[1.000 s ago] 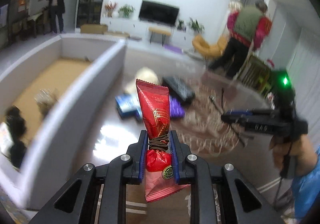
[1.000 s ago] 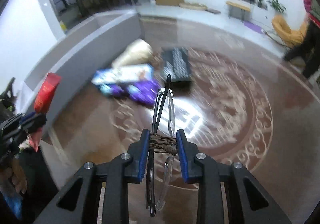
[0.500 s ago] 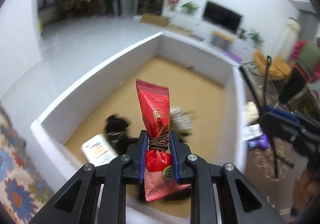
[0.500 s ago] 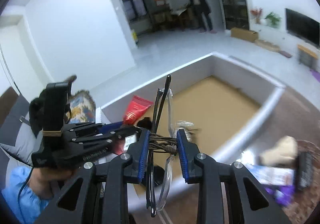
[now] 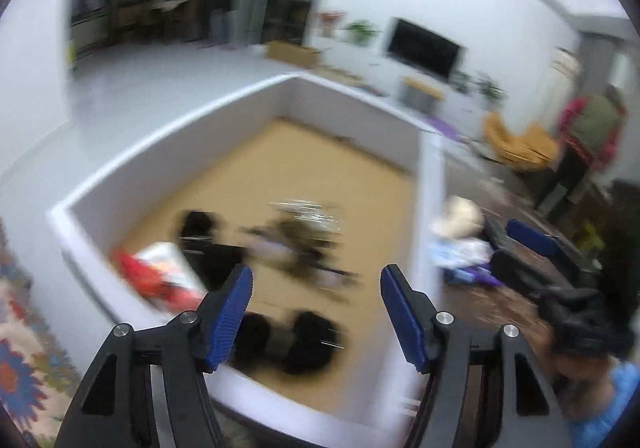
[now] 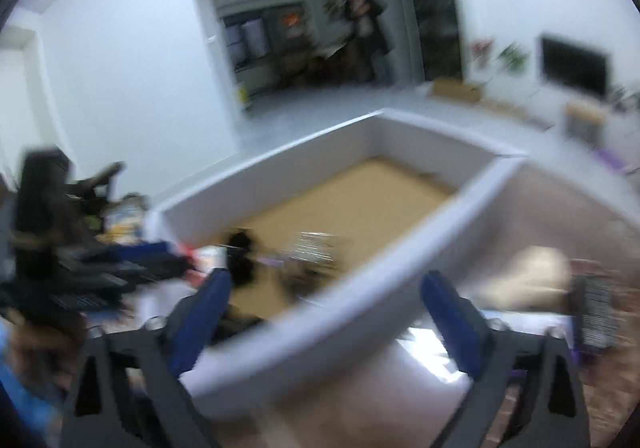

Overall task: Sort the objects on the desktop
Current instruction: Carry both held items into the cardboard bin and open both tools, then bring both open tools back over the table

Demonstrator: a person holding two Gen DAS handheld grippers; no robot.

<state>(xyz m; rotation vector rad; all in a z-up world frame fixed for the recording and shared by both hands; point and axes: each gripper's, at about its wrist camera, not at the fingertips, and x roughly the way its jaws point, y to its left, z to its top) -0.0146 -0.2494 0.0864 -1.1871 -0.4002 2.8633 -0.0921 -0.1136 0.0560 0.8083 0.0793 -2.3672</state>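
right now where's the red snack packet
In the left wrist view the red snack packet lies inside the white box, in its near-left corner beside a white packet.

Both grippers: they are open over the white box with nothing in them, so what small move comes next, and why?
Probably swing back toward the items left on the brown table. The left gripper and right gripper hold nothing, the white box already holds several things, and a blue pack lies outside it.

Both wrist cams look down-fwd, close above white box (image 5: 256, 100); both show it.
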